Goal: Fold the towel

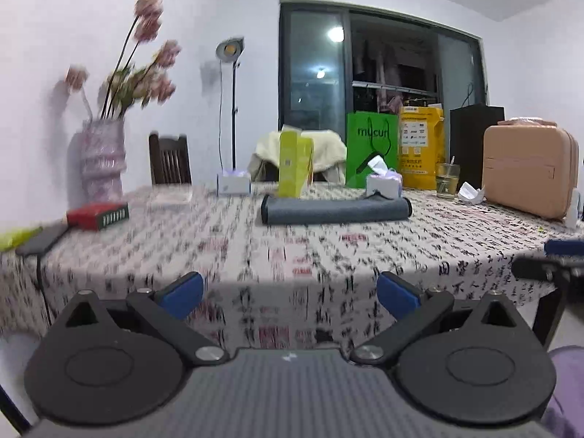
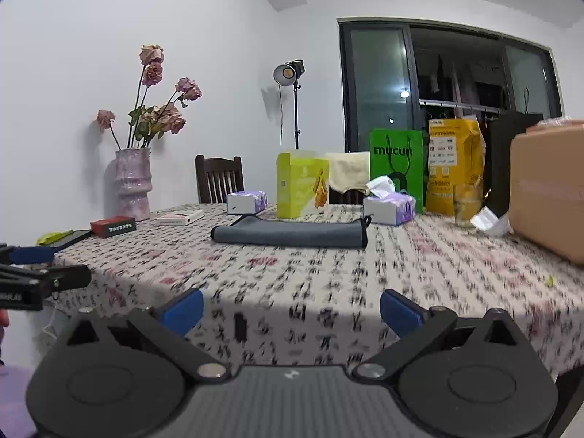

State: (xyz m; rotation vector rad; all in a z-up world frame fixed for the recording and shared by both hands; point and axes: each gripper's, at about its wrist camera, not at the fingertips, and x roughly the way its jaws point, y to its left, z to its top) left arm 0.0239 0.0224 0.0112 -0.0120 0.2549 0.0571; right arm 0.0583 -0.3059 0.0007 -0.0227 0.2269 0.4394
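A grey towel (image 1: pixel 334 211) lies folded into a long narrow strip on the patterned tablecloth (image 1: pixel 292 248), towards the far side of the table. It also shows in the right wrist view (image 2: pixel 290 234). My left gripper (image 1: pixel 290 294) is open and empty, held off the near table edge, well short of the towel. My right gripper (image 2: pixel 290 310) is open and empty too, at the near edge. The right gripper's fingers (image 1: pixel 562 247) show at the right edge of the left wrist view; the left gripper's fingers (image 2: pixel 31 254) show at the left edge of the right wrist view.
Behind the towel stand a yellow-green box (image 2: pixel 301 184), two tissue packs (image 2: pixel 388 206), a green bag (image 2: pixel 396 173), a yellow bag (image 2: pixel 452 164) and a glass (image 1: pixel 447 179). A pink case (image 1: pixel 529 169) is at right. A vase with flowers (image 2: pixel 133 182) and a red box (image 2: pixel 112 227) are at left.
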